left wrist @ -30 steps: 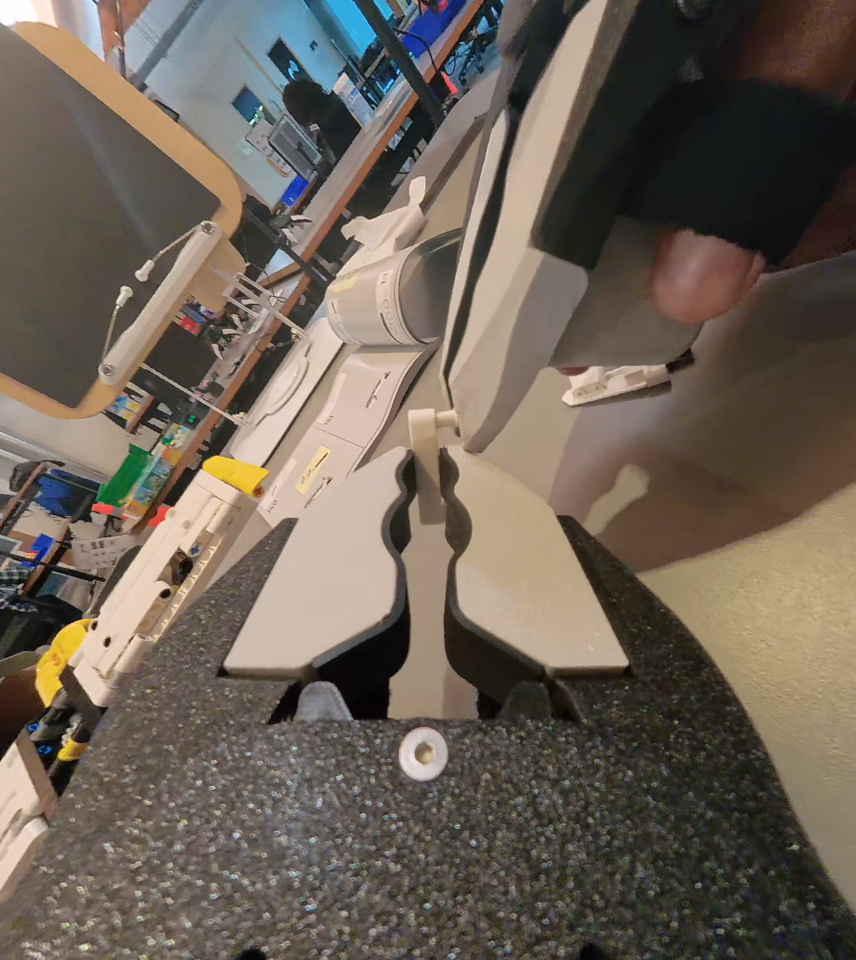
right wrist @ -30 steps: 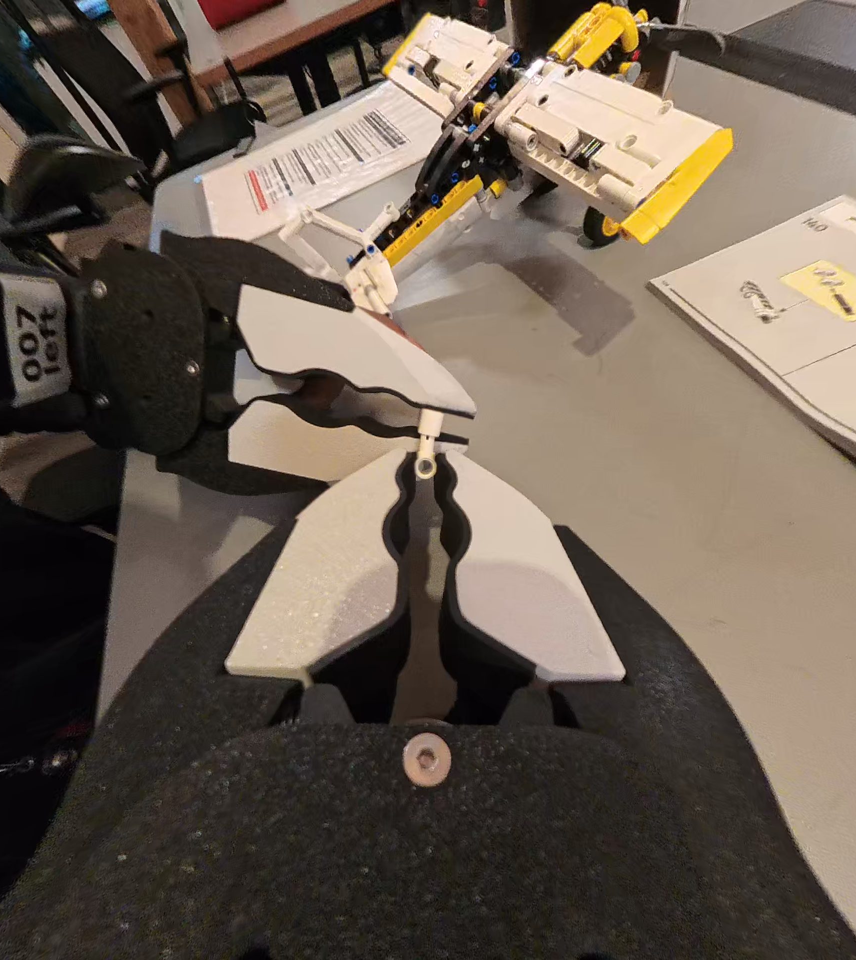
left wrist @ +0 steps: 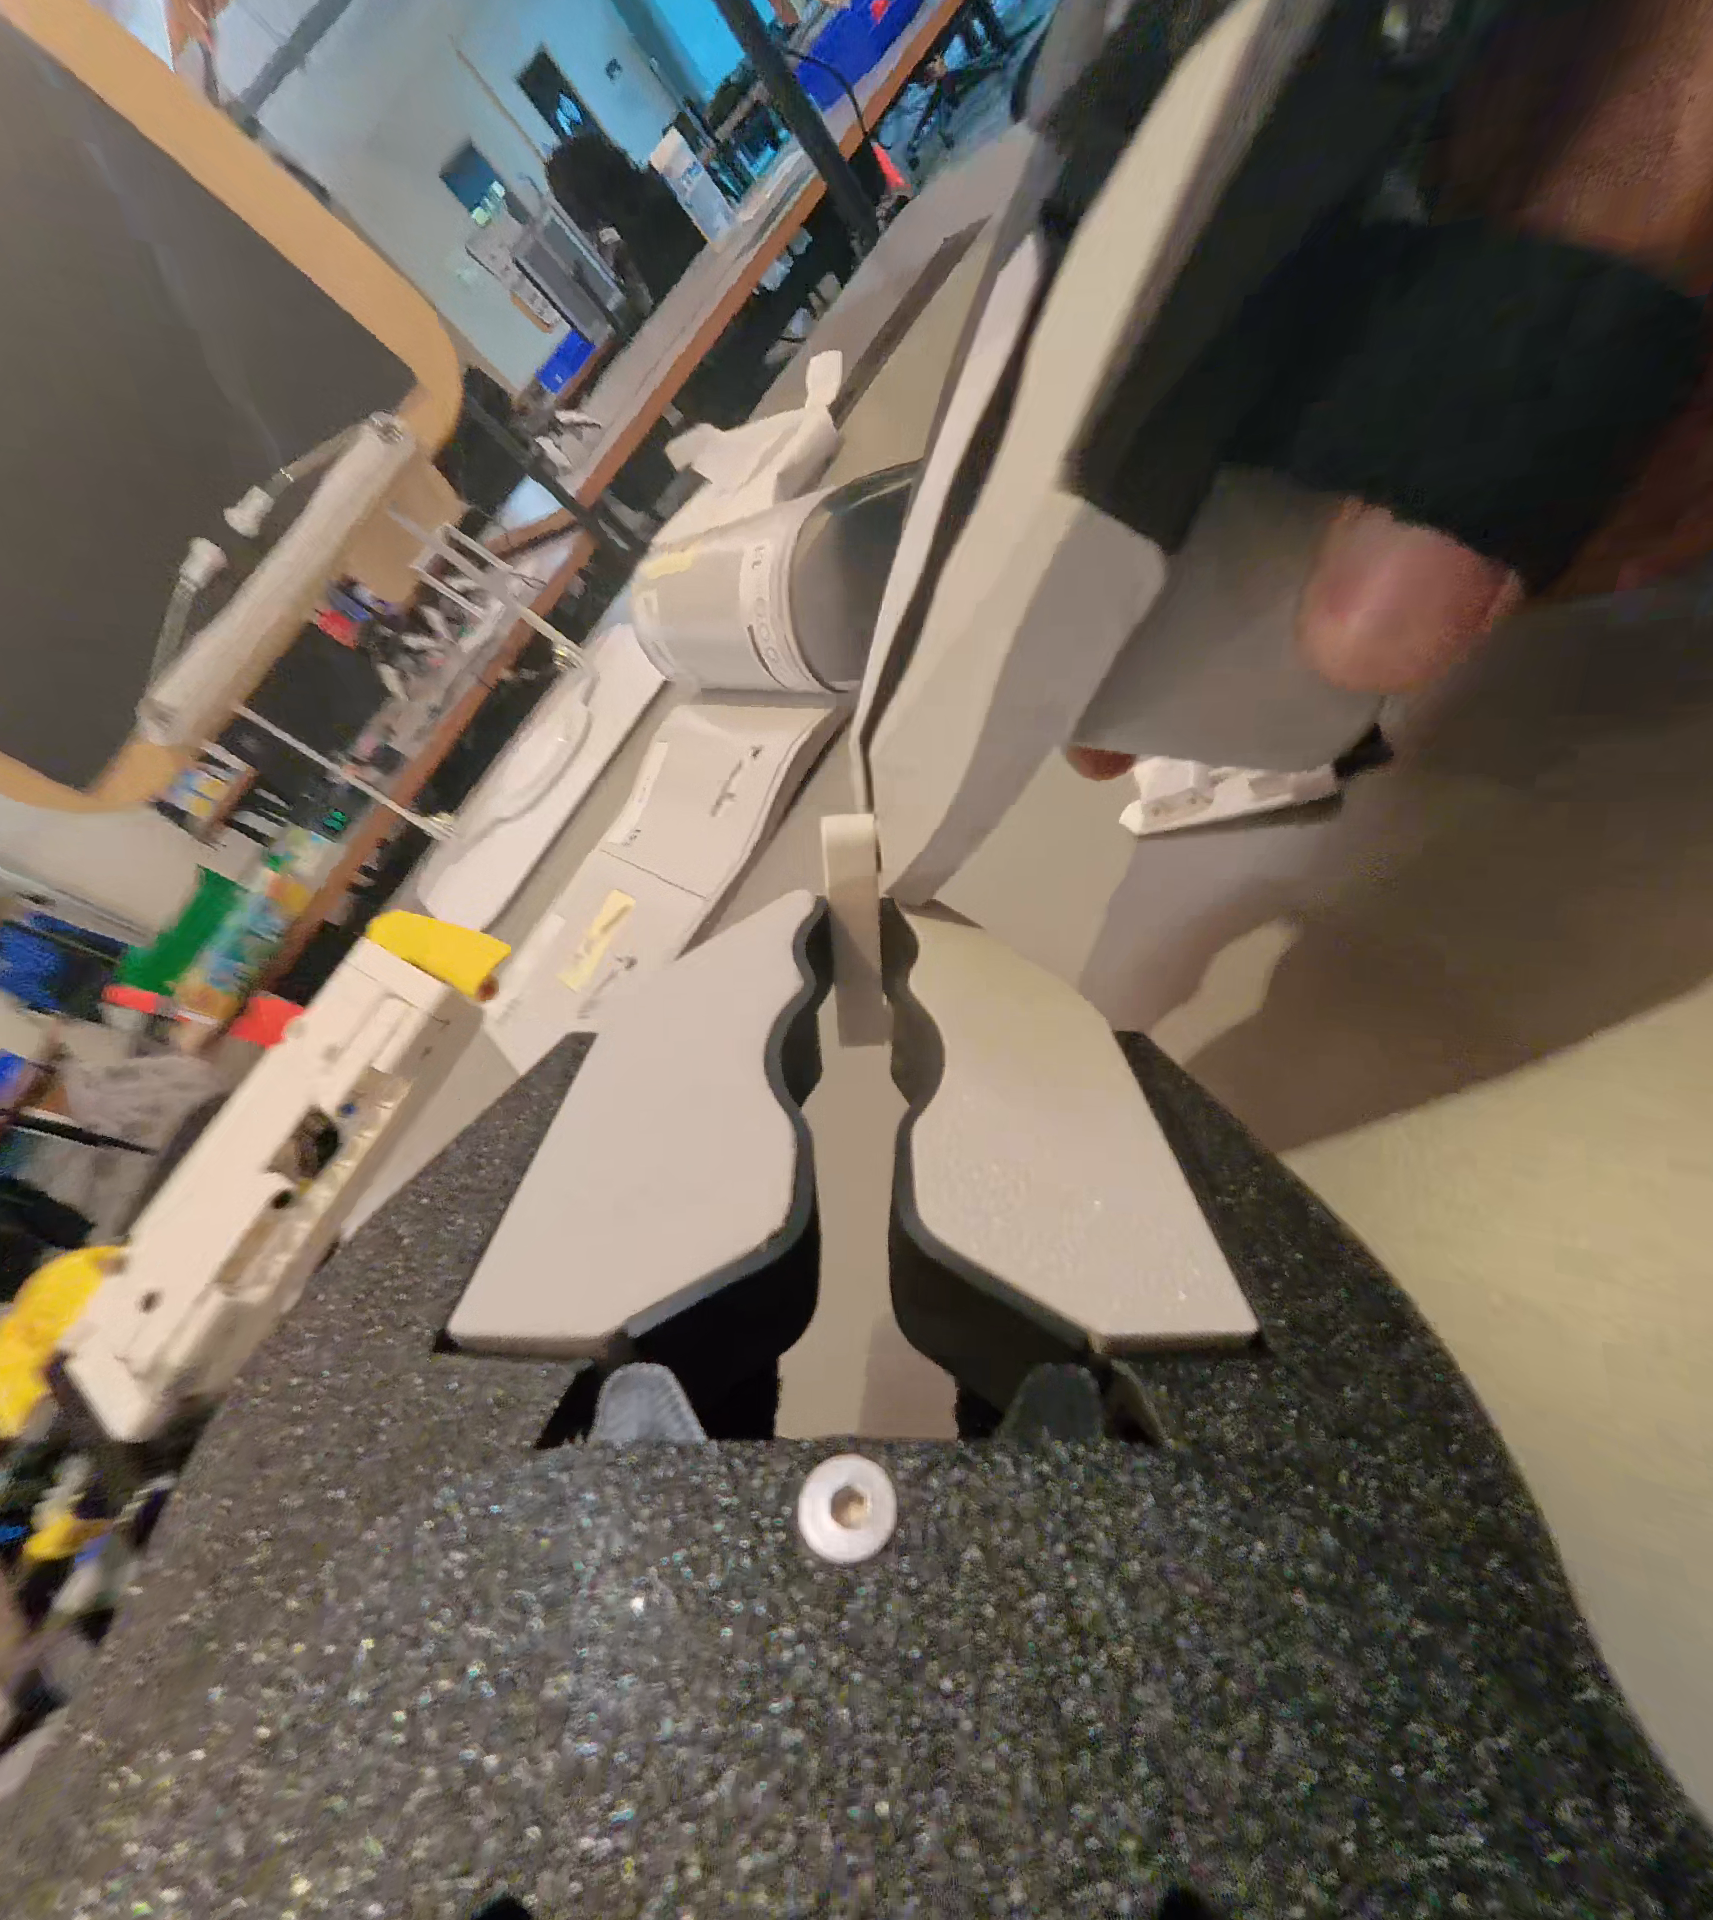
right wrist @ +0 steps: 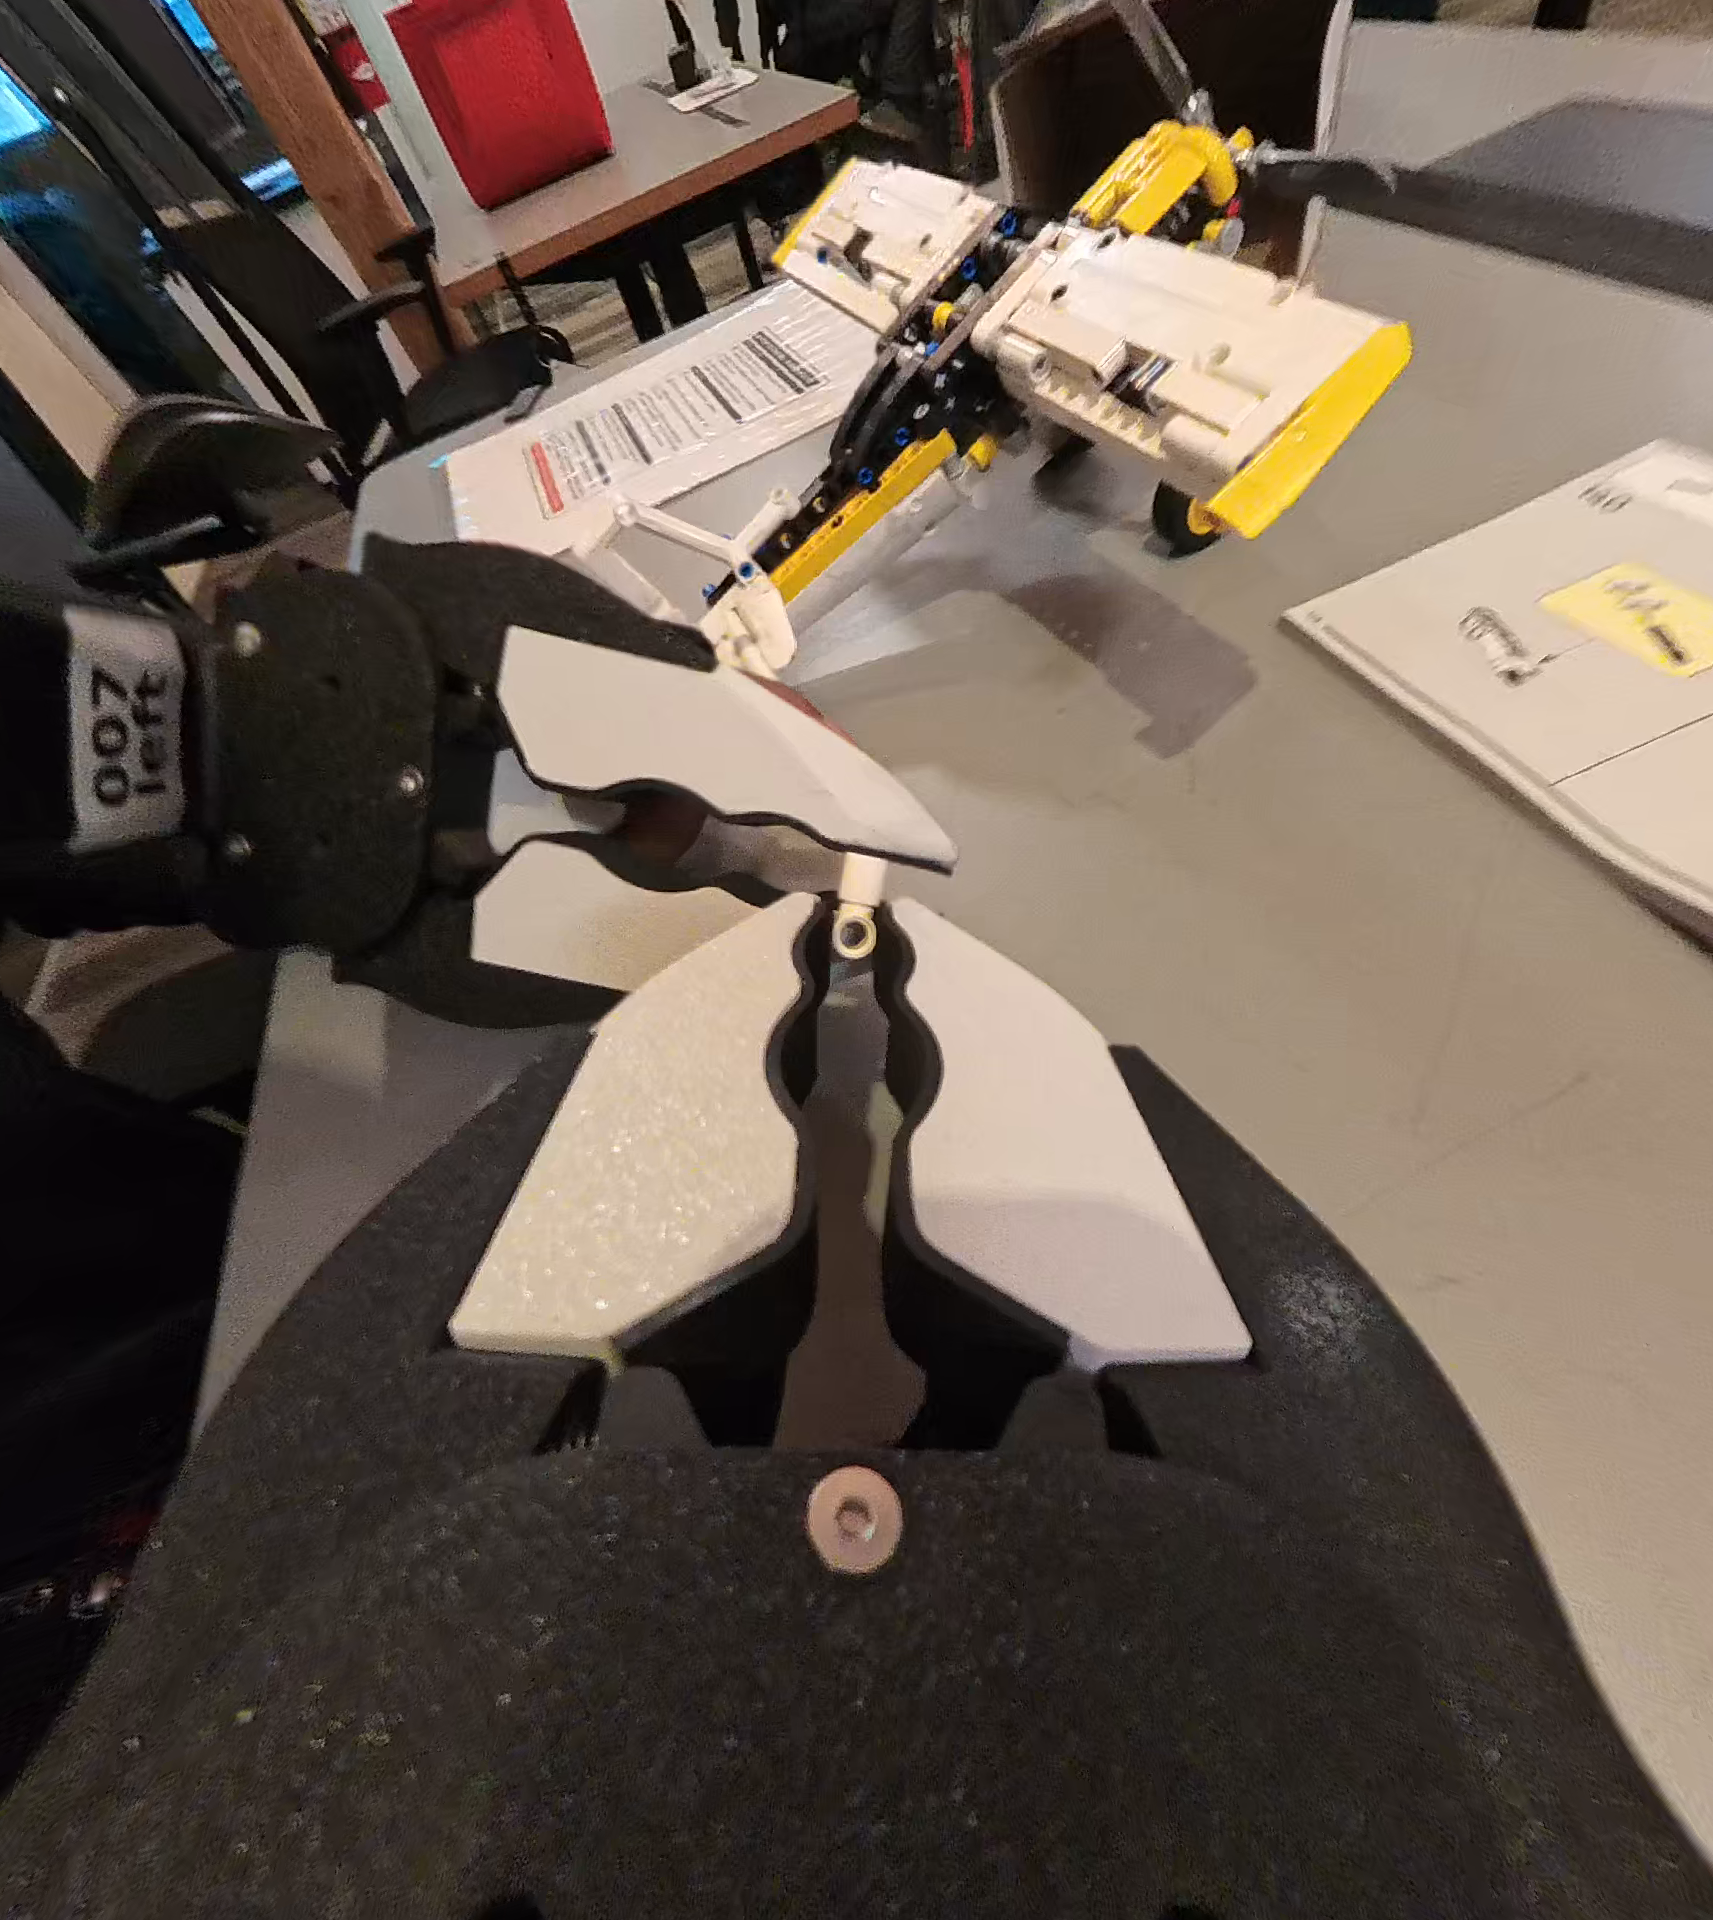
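Pinching one small white connector piece (right wrist: 857,902) from opposite ends, left gripper (left wrist: 854,920) and right gripper (right wrist: 854,920), jaws nearly closed.

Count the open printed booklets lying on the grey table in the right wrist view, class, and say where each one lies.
1. A booklet lies open at the right edge, right of the white and yellow brick model. Its far side is cut off by the frame, so others may lie beyond.

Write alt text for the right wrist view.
Two grippers meet tip to tip over a grey table, the right gripper and left gripper both pinching one small white toy part. Behind sit a white-and-yellow toy plane and open booklets.
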Motion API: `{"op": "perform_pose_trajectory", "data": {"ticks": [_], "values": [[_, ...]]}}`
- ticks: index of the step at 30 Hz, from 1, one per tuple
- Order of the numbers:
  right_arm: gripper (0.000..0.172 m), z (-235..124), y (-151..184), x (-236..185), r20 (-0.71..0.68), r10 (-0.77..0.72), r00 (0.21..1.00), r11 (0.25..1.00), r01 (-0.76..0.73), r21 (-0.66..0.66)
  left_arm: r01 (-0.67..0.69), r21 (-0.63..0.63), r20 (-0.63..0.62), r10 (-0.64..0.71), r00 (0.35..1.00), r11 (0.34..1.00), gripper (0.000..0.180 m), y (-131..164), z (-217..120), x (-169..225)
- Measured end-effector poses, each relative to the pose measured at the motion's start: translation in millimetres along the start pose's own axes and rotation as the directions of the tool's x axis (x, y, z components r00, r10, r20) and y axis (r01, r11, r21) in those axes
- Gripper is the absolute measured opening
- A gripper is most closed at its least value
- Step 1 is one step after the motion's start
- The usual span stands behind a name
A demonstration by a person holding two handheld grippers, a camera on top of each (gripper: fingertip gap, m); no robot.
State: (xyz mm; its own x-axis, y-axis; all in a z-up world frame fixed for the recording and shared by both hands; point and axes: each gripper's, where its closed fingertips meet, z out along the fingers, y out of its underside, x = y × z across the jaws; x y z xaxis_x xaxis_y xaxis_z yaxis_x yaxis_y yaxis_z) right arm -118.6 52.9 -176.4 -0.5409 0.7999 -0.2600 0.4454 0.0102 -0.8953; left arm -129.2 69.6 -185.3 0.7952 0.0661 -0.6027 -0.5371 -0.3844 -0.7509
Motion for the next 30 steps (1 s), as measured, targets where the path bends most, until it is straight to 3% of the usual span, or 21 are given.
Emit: {"op": "perform_pose_trajectory", "data": {"ticks": [7,15,30], "values": [[0.012,-7,-4,7,0.008,0.037,0.999,0.999,-0.037,0.026,0.268,-0.036,-0.081,-0.271,0.959,0.963,0.008,-2,6,-5],[0.007,-6,-5,8,0.024,0.108,0.994,0.993,-0.109,0.054,0.240,-0.045,-0.085,-0.243,0.966,0.970,0.008,-1,7,-2],[0.006,-2,10,16,-0.208,-0.213,0.955,0.975,0.196,-0.101,0.065,-0.180,-0.027,-0.071,0.997,0.982,0.008,13,9,6]]}}
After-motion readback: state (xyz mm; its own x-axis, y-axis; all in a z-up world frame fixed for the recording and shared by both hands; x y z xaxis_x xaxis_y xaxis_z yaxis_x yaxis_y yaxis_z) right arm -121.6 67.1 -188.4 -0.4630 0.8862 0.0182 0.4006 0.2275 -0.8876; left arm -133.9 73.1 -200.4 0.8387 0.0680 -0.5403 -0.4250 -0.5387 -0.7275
